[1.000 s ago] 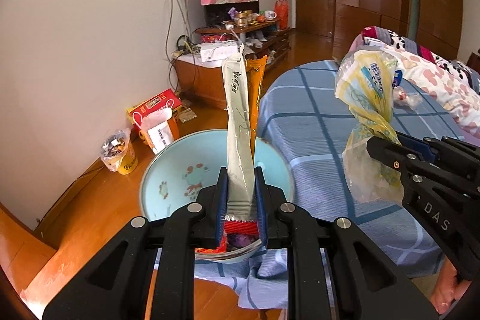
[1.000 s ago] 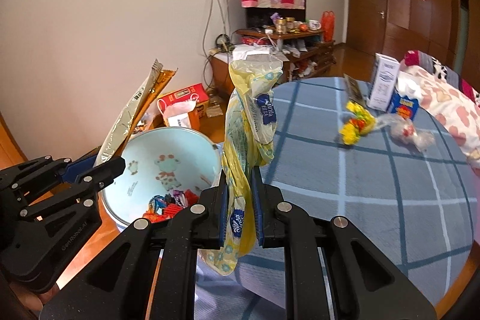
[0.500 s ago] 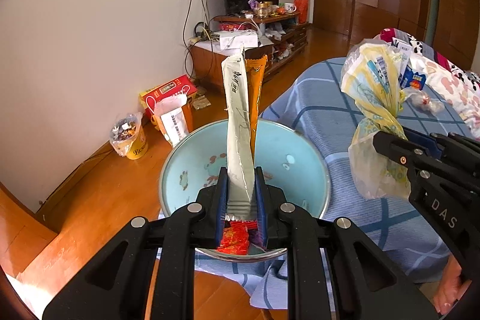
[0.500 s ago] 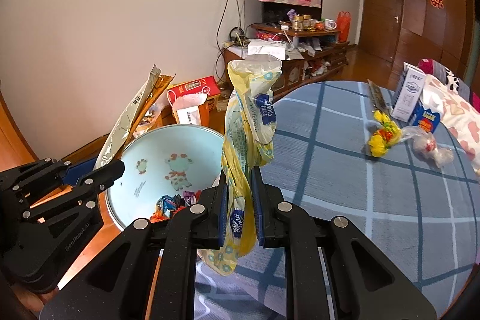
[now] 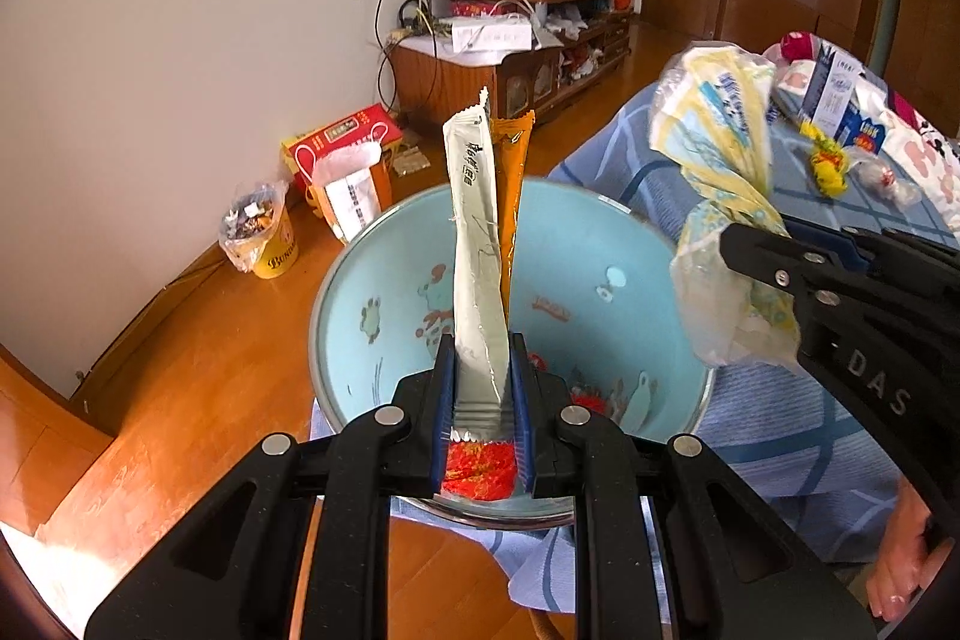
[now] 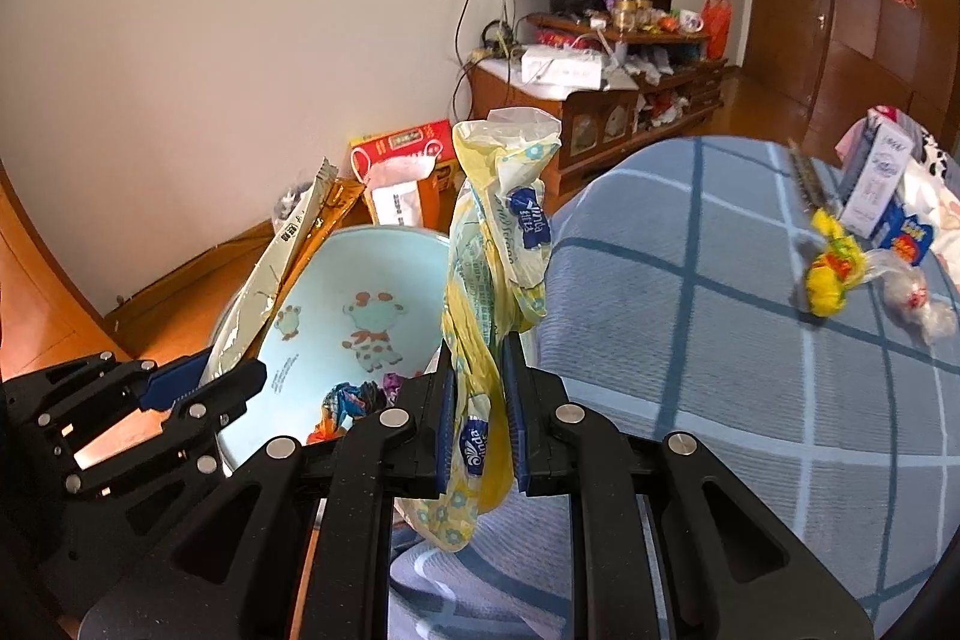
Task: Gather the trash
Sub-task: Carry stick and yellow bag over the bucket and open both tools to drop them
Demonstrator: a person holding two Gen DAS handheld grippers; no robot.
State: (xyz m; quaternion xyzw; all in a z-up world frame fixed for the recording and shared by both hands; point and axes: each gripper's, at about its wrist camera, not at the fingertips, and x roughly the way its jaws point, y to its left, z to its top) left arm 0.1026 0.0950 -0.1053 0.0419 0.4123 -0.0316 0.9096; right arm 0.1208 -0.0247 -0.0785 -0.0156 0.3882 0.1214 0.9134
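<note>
My left gripper [image 5: 481, 388] is shut on two long snack wrappers, a grey-white one [image 5: 477, 268] and an orange one [image 5: 513, 178], held upright over a light blue basin [image 5: 384, 280] with a cartoon print. Red and coloured wrappers [image 5: 480, 469] lie in the basin. My right gripper [image 6: 480, 400] is shut on a crumpled yellow tissue-pack wrapper [image 6: 498, 244], beside the basin's [image 6: 360, 304] right rim. The left gripper [image 6: 198, 388] with its wrappers [image 6: 282, 256] shows at the left of the right wrist view; the right gripper [image 5: 774, 250] with the yellow wrapper [image 5: 720, 160] shows at the right of the left wrist view.
A blue checked bedspread [image 6: 720, 310] holds a yellow candy wrapper [image 6: 831, 274], a clear wrapper [image 6: 912, 298] and a small carton [image 6: 876, 178]. On the wooden floor stand a red box [image 5: 342, 142] and a yellow cup of rubbish [image 5: 261, 232]. A cabinet [image 5: 480, 64] lines the wall.
Both grippers have moved closer to the basin, still holding their wrappers. The left gripper's wrappers now stand over the basin's middle; the basin looks larger in both views.
</note>
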